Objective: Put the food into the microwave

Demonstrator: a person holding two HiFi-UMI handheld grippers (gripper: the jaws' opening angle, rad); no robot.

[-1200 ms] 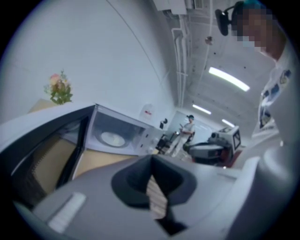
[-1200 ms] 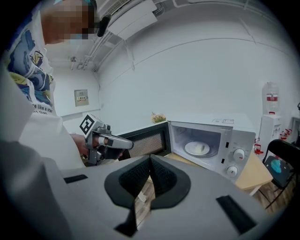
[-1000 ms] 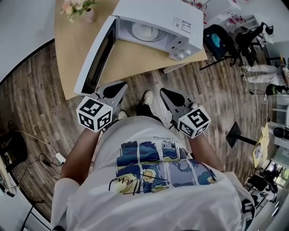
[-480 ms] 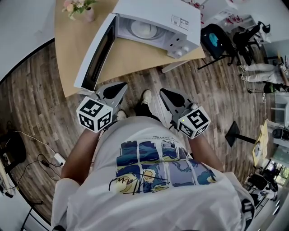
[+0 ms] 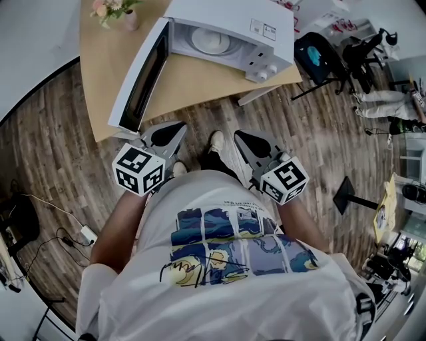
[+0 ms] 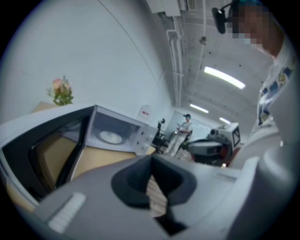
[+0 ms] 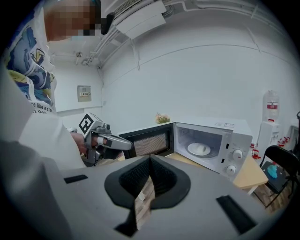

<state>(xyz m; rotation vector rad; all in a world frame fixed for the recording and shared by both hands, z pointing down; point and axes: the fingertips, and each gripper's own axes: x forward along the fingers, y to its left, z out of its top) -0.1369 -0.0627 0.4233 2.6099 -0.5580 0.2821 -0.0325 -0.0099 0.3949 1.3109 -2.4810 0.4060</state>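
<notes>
A white microwave [image 5: 226, 33] stands on a wooden table [image 5: 193, 83] with its door [image 5: 136, 80] swung wide open to the left. Inside it lies a white plate [image 5: 212, 41]; I cannot tell what is on it. In front of the table, above the floor, my left gripper [image 5: 178, 128] and right gripper [image 5: 239, 136] hover side by side, both shut and empty. In the left gripper view its jaws [image 6: 151, 163] meet, with the open microwave [image 6: 119, 133] beyond. The right gripper [image 7: 150, 163] faces the microwave [image 7: 211, 140] and sees the left gripper [image 7: 126, 145] by the door.
A vase of pink flowers [image 5: 118, 13] stands at the table's far left corner. A black chair [image 5: 323, 60] is right of the table and cables [image 5: 66, 233] lie on the floor at the left. A person [image 6: 186, 126] stands far off.
Both grippers stay shut and side by side. The microwave and table sit slightly higher in the head view than a second ago.
</notes>
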